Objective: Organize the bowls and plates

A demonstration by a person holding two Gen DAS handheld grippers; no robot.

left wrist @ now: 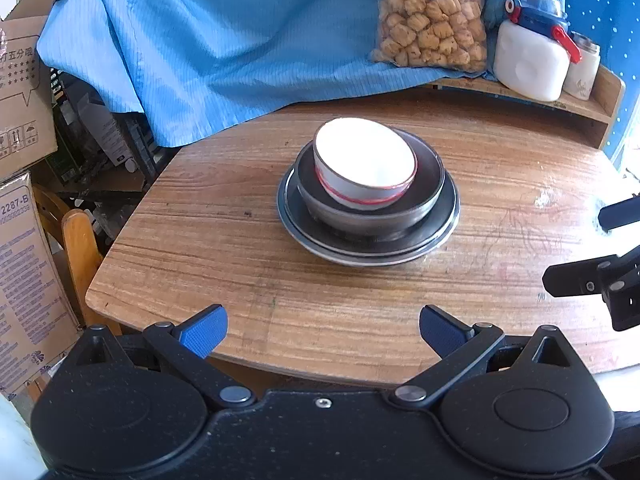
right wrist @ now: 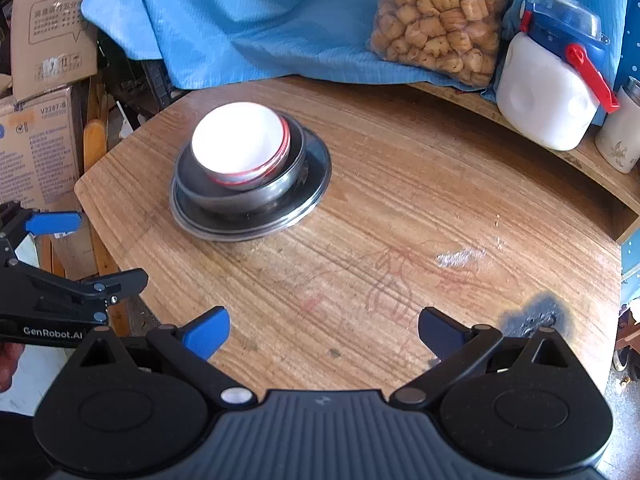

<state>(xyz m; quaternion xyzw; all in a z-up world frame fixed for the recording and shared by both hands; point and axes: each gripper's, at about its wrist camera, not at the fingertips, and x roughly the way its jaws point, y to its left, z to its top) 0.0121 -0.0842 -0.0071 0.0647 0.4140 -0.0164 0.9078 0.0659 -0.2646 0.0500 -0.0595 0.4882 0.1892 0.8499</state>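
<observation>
A white bowl with a red band [left wrist: 366,160] [right wrist: 240,146] sits tilted inside a dark bowl [left wrist: 428,184] [right wrist: 240,196], which rests on stacked dark plates [left wrist: 368,246] [right wrist: 316,176] on the wooden table [left wrist: 224,264] [right wrist: 400,216]. My left gripper [left wrist: 323,330] is open and empty, near the table's front edge, well short of the stack. My right gripper [right wrist: 324,330] is open and empty over the table, right of the stack. Each gripper shows at the edge of the other's view: the right one [left wrist: 580,248], the left one [right wrist: 92,252].
A bag of biscuits [left wrist: 432,16] [right wrist: 440,20], a white jug with a blue lid [left wrist: 528,56] [right wrist: 548,92] and a small white jar [left wrist: 584,68] stand on a wooden shelf at the back. Blue cloth [left wrist: 220,40] hangs behind. Cardboard boxes [left wrist: 24,92] and a chair [left wrist: 80,256] stand left.
</observation>
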